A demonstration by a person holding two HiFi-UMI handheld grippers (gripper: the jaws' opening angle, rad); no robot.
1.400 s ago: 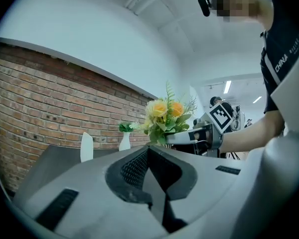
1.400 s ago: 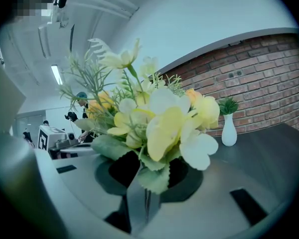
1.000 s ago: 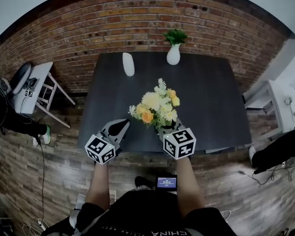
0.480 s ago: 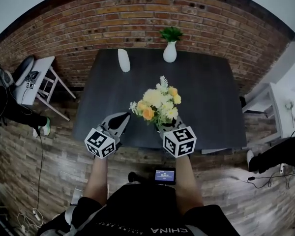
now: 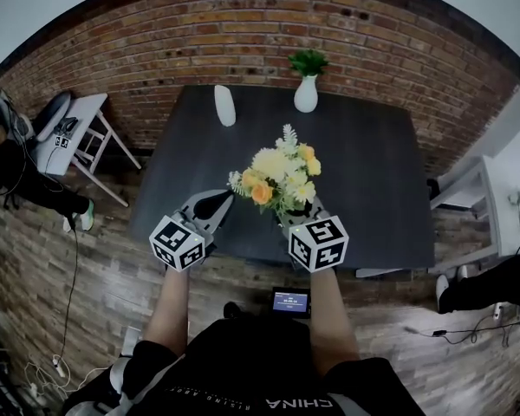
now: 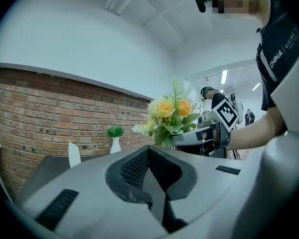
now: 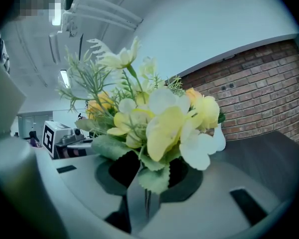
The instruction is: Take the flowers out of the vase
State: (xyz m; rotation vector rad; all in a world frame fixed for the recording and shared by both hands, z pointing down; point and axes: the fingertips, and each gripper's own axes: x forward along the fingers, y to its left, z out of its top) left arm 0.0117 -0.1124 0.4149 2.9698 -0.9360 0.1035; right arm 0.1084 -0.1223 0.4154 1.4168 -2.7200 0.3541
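Note:
A bouquet of yellow, white and orange flowers (image 5: 277, 178) hangs over the near part of the dark table (image 5: 373, 172). My right gripper (image 5: 293, 218) is shut on its stems, seen pinched between the jaws in the right gripper view (image 7: 145, 195) under the blooms (image 7: 162, 126). The empty white vase (image 5: 224, 105) stands at the table's far edge, well away from the bouquet. My left gripper (image 5: 219, 201) hovers beside the flowers, to their left, shut with nothing in it (image 6: 148, 151). From the left gripper view the bouquet (image 6: 172, 118) and the vase (image 6: 74, 154) both show.
A second white vase with a green plant (image 5: 306, 85) stands at the back of the table against the brick wall. A white stool (image 5: 74, 133) is at the left, with a person beside it. A white shelf (image 5: 494, 211) is at the right. A small screen (image 5: 292, 300) lies on the floor.
Both grippers and the bouquet have shifted a little over the table's near part and risen slightly. Neither grip has changed.

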